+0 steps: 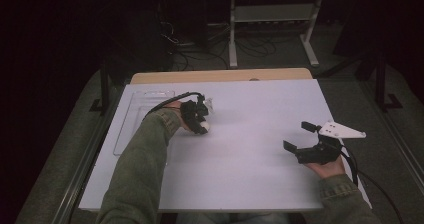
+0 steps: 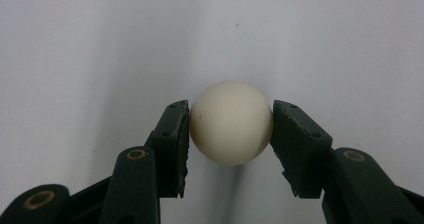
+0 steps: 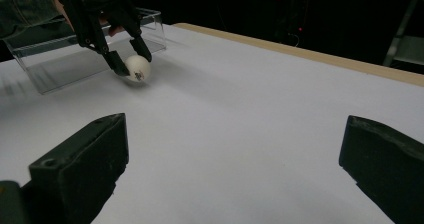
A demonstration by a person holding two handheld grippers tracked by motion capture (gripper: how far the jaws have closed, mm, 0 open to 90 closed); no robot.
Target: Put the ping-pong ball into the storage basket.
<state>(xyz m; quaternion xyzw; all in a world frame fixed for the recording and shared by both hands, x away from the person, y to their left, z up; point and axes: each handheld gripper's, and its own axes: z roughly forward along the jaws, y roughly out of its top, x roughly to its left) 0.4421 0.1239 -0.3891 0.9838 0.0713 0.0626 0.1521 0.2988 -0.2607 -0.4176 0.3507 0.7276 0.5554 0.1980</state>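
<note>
Dark room, white shelf frame (image 1: 272,14) behind

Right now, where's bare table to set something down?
Widest free patch: the white table between the left gripper and the right gripper, running to the far wooden edge and the near edge. Crowded: far left, where the clear tray sits beside the left gripper shut on the white ball.

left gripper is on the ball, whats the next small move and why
Probably lift the ball straight up a little. The left gripper has a jaw against each side of it, just off the white table beside the clear tray. The right gripper is open and well off to the side, so nothing blocks a lift.
</note>
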